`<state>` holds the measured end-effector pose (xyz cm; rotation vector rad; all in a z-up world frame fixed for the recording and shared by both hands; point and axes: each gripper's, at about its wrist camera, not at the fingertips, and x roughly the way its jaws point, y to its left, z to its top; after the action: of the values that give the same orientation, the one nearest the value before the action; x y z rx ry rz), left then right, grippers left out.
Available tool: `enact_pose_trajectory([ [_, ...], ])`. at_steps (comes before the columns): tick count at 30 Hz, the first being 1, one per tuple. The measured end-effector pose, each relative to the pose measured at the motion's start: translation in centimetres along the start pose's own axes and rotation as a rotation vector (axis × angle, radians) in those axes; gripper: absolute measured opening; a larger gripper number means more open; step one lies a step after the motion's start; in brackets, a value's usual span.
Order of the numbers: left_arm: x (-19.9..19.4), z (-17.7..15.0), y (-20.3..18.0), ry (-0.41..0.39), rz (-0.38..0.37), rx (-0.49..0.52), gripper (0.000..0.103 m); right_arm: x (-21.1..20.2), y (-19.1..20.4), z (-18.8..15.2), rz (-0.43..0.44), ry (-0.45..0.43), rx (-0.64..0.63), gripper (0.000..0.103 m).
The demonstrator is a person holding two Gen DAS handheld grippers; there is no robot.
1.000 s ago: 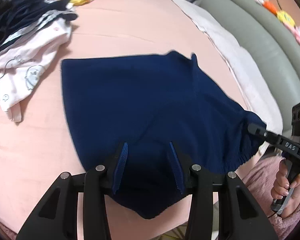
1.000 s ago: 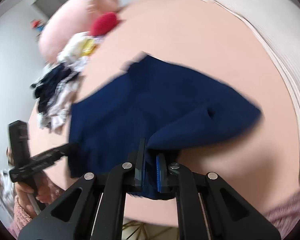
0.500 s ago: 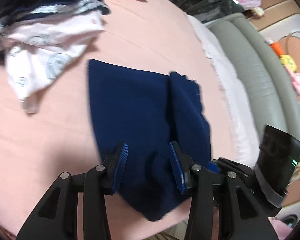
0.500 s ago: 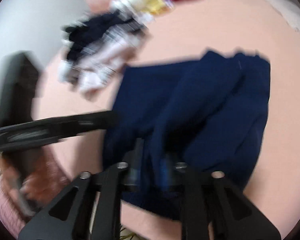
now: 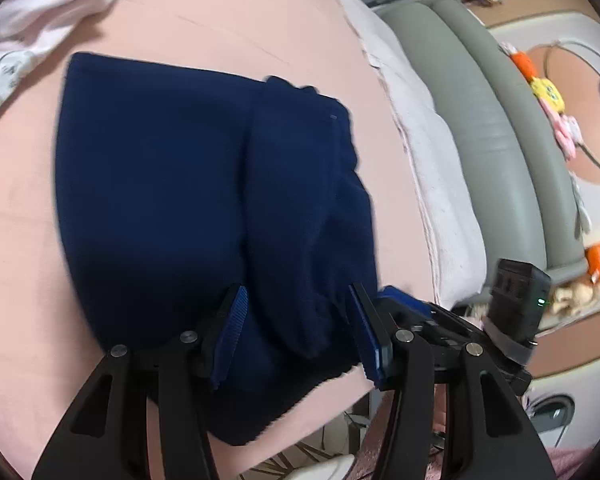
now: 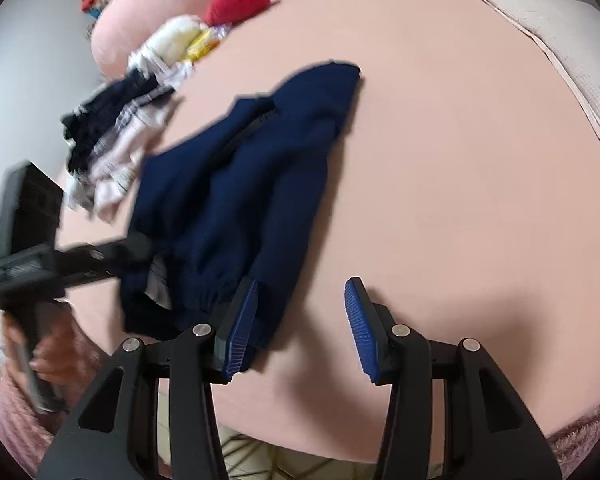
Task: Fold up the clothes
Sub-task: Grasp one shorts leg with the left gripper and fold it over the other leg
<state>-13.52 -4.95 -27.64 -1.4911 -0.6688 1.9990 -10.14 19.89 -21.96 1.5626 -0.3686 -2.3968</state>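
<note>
Left gripper [image 5: 300, 324]: fingers apart and opening. The near hem of the navy garment [image 5: 204, 208] lies between them, a raised fold of cloth bulging up in the gap; the blue pads do not visibly press on it.

Right gripper [image 6: 300, 320]: fingers apart and opening, with only bare pink sheet between them. Its left finger [image 6: 240, 324] stands at the garment's near right corner; whether pad and cloth touch cannot be told.

In the right wrist view the left gripper comes in from the left edge, its tip at the garment's near left hem, where a pale lining shows. A hand [image 6: 48, 356] grips its handle below.

The navy garment lies on the pink bed [image 6: 460, 160], close to the near edge, its right side folded over the middle so that a lengthwise ridge runs from near to far.

Beyond it, to the left, a heap of unfolded clothes [image 6: 112, 140], dark and pale together. Farther on, a yellow-and-white bundle [image 6: 180, 42], a red cushion [image 6: 238, 2] and a pink pillow [image 6: 156, 4].

Along the bed's right side runs a pale quilted blanket [image 5: 424, 152], then a grey padded bed frame [image 5: 496, 136].
</note>
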Motion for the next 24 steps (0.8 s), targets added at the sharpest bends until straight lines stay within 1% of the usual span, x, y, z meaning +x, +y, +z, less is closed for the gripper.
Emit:
enact_pose_trajectory([
  [1,0.2,-0.1,-0.5,-0.004,0.062,0.03,0.053,0.1,0.1,-0.1,-0.001,0.002,-0.006,0.047],
  [2,0.4,-0.3,-0.9,-0.007,0.14,0.061,0.052,0.1,0.3,-0.1,-0.005,0.0,-0.018,0.047],
  [3,0.4,-0.3,-0.8,-0.009,0.203,0.068,0.041,0.0,0.7,-0.1,-0.011,-0.006,-0.036,0.047],
  [4,0.2,-0.3,-0.6,-0.011,0.261,0.065,0.035,0.0,1.1,0.0,-0.03,-0.015,-0.058,0.047],
  [5,-0.3,-0.4,-0.2,-0.015,0.28,0.047,0.033,0.0,1.6,0.0,-0.06,-0.025,-0.084,0.047],
  [7,-1.7,-0.8,0.3,-0.03,0.311,0.023,0.033,-0.4,2.2,-0.1,-0.113,-0.046,-0.131,0.047],
  [8,-2.3,-1.0,0.4,-0.036,0.32,0.02,0.033,-0.5,2.3,-0.1,-0.125,-0.052,-0.148,0.047],
  [9,-2.7,-1.2,0.6,-0.038,0.287,0.005,0.031,-0.6,2.4,-0.2,-0.124,-0.056,-0.158,0.047],
  [10,-3.0,-1.4,0.8,-0.038,0.238,-0.016,0.032,-0.7,2.7,-0.3,-0.108,-0.056,-0.165,0.047],
  [11,-3.1,-1.5,0.9,-0.033,0.167,-0.039,0.036,-0.5,2.9,-0.4,-0.083,-0.053,-0.172,0.048],
  [12,-3.0,-1.5,1.0,-0.028,0.115,-0.052,0.044,-0.3,3.3,-0.4,-0.066,-0.046,-0.177,0.052],
  [13,-2.8,-1.4,1.1,-0.024,0.074,-0.059,0.048,0.1,3.6,-0.5,-0.064,-0.034,-0.185,0.052],
  [14,-2.6,-1.3,1.1,-0.019,0.033,-0.067,0.049,0.5,3.8,-0.7,-0.073,-0.02,-0.2,0.052],
  [15,-2.3,-1.4,1.0,-0.007,0.026,-0.062,0.049,0.9,4.0,-0.8,-0.082,-0.006,-0.214,0.052],
  [18,-0.9,-1.8,0.4,0.041,0.045,-0.038,0.049,1.2,5.0,-1.6,-0.069,0.027,-0.283,0.052],
  [19,-0.5,-2.0,0.2,0.05,0.055,-0.034,0.049,1.3,5.2,-1.9,-0.076,0.032,-0.309,0.052],
  [20,0.0,-2.1,0.0,0.055,0.066,-0.029,0.047,1.4,5.3,-2.1,-0.095,0.032,-0.334,0.052],
  [21,0.2,-2.1,-0.2,0.053,0.079,-0.018,0.039,1.6,5.4,-2.3,-0.111,0.032,-0.352,0.052],
  [22,0.4,-2.1,-0.4,0.048,0.092,-0.004,0.033,1.8,5.3,-2.4,-0.118,0.032,-0.356,0.052],
  [23,0.5,-2.1,-0.6,0.044,0.105,0.01,0.032,2.1,5.2,-2.5,-0.119,0.032,-0.351,0.052],
  [24,0.4,-2.0,-0.7,0.033,0.1,0.013,0.03,2.3,5.1,-2.6,-0.119,0.027,-0.345,0.052],
])
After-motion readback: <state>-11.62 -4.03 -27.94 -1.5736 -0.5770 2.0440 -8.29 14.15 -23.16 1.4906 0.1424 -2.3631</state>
